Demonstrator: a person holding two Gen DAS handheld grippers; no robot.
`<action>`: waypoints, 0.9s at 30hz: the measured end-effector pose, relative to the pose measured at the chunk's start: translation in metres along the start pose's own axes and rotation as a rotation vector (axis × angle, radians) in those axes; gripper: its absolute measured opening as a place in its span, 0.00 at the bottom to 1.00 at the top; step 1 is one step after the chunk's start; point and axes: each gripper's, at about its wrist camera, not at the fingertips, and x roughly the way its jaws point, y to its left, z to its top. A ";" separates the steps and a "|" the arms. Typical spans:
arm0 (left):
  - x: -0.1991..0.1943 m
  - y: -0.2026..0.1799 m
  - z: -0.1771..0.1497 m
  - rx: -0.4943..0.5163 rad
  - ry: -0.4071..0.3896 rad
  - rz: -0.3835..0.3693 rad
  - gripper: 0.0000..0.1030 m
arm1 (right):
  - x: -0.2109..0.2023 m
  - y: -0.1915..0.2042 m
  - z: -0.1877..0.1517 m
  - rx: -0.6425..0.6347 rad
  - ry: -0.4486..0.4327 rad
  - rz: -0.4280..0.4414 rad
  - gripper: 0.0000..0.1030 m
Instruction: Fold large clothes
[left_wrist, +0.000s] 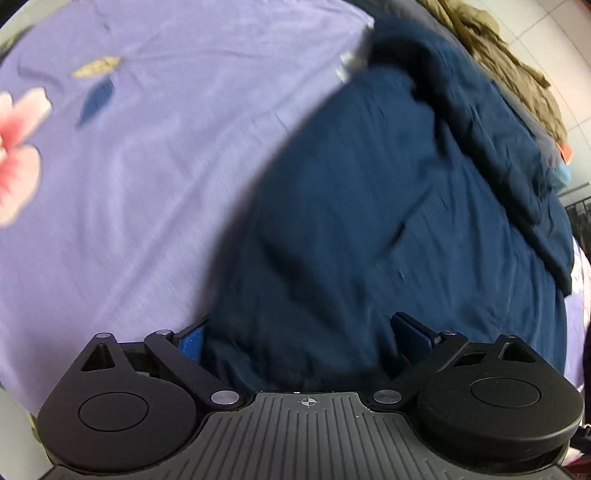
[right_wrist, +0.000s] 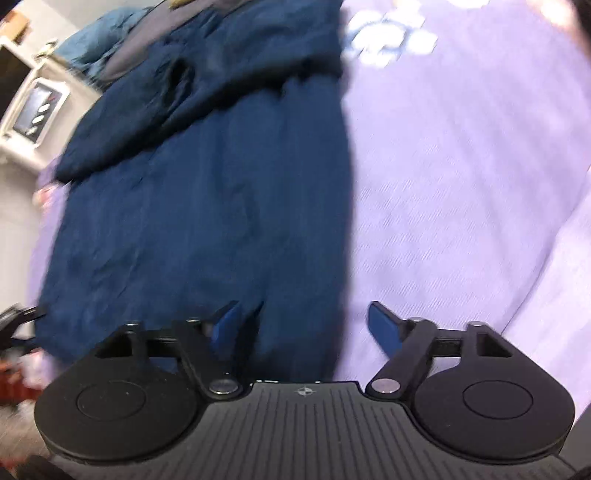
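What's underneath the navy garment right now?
The navy garment lies on a lilac floral bedsheet, which shows all around it. Whatever sits directly beneath the cloth is covered and cannot be seen.

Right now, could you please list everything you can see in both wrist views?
navy garment: one, dark blue, spread on the bed sheet, its far end bunched into folds.
bed sheet: one, lilac with pink, white and blue flower and leaf prints, under the navy garment.
olive garment: one, olive brown, heaped beyond the navy garment.
light blue garment: one, teal blue, heaped at the far end in the right wrist view.
white furniture: one, white, beside the bed; blurred.
left hand-held gripper: one, black with blue pads, open, over the garment's near edge.
right hand-held gripper: one, black with blue pads, open, astride the garment's side edge.
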 end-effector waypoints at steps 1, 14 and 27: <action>0.001 -0.001 -0.002 0.003 0.001 0.007 1.00 | 0.001 -0.001 -0.007 0.009 0.019 0.039 0.68; 0.002 0.003 -0.004 -0.062 -0.030 -0.047 1.00 | 0.030 -0.018 -0.033 0.218 0.146 0.225 0.67; -0.026 -0.030 0.022 -0.012 -0.034 -0.163 0.78 | 0.014 0.015 -0.023 0.046 0.157 0.148 0.25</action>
